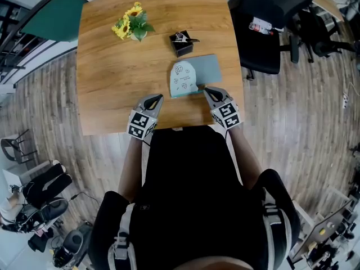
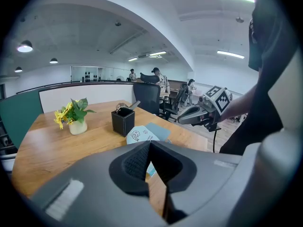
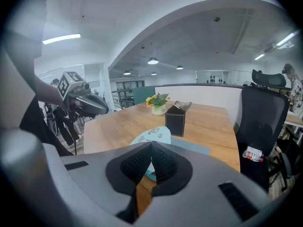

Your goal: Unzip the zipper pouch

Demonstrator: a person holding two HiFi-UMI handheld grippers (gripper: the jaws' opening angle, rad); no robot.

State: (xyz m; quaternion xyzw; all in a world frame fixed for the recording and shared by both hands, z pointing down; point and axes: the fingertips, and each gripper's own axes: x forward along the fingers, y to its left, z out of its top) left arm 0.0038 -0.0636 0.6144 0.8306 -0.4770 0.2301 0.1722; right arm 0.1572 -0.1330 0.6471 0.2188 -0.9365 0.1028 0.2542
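The zipper pouch [image 1: 187,77] lies at 11 o'clock from the right gripper [image 1: 207,90], 1 o'clock from the left gripper [image 1: 156,99] — both jaws pressed together, empty. Unzipping seems not started — next, open and pinch its zipper

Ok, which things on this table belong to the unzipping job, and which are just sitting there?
For the job: zipper pouch; left claw and right claw, both shut and empty.
Lying about: yellow flowers in a pot; black box; blue-grey sheet next to the pouch; office chair.
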